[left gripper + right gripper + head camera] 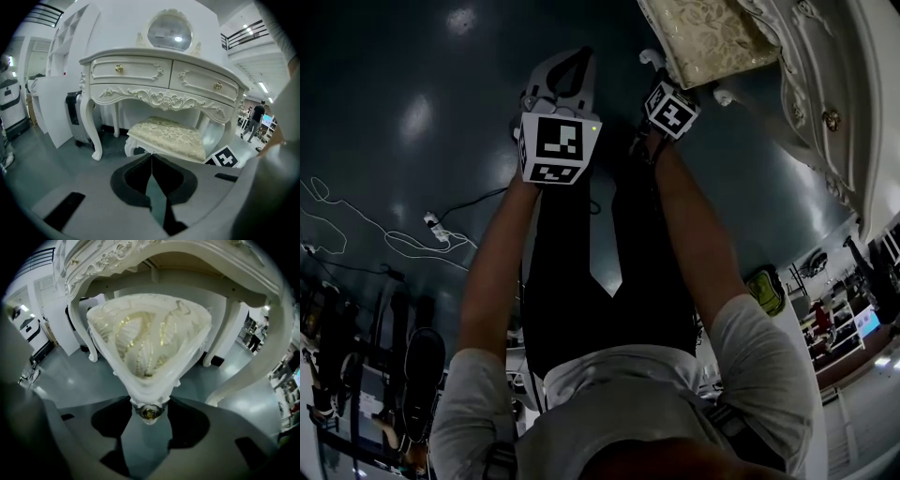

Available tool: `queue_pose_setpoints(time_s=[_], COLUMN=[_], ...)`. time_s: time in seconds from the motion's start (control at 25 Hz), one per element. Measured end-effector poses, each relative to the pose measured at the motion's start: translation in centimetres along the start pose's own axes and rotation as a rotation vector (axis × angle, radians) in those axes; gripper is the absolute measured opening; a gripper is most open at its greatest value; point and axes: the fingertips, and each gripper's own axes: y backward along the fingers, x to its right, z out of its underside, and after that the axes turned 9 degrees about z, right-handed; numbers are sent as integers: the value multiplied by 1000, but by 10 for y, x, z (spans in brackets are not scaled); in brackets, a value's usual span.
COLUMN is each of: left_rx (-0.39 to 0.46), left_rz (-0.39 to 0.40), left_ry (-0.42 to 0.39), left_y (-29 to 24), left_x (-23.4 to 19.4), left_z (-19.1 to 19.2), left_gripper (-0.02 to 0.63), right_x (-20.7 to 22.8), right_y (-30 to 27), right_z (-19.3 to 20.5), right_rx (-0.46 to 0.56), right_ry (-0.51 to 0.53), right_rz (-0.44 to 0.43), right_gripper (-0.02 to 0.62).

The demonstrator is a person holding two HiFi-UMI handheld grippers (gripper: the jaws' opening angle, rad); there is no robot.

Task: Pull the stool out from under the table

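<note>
The stool (150, 343) has a cream patterned cushion and a white carved frame, and it stands under the white ornate table (262, 296). In the right gripper view its near corner, with a gold rosette (149, 411), lies between the wide jaws of my right gripper (149, 417) and close to both pads; I see no pressing. From the head view, the right gripper (673, 92) is at the stool (703, 37) beside the table (825, 84). My left gripper (565, 70) hangs left of it, shut and empty (151, 161), facing the stool (168, 138).
White cables and a power strip (436, 225) lie on the dark floor at the left. A black appliance (75, 117) and a white board (51, 108) stand left of the table's leg. An oval mirror (169, 33) tops the table. A person (257, 117) stands far right.
</note>
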Motion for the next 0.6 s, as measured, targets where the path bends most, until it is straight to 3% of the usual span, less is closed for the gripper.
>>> queue_pose_setpoints(time_s=[0.24, 0.48, 0.6], left_rx=[-33, -23, 1], left_rz=[31, -32, -14], left_ry=[-16, -121, -197], left_y=[-11, -47, -73], left_x=[11, -66, -89], left_z=[20, 6, -10], left_gripper=[9, 11, 11], right_x=[4, 16, 20], right_y=[1, -3, -8], right_z=[-9, -10, -13], right_rx=[29, 24, 5], right_ry=[-2, 70, 67], right_rz=[-6, -33, -22], right_gripper=[253, 255, 255])
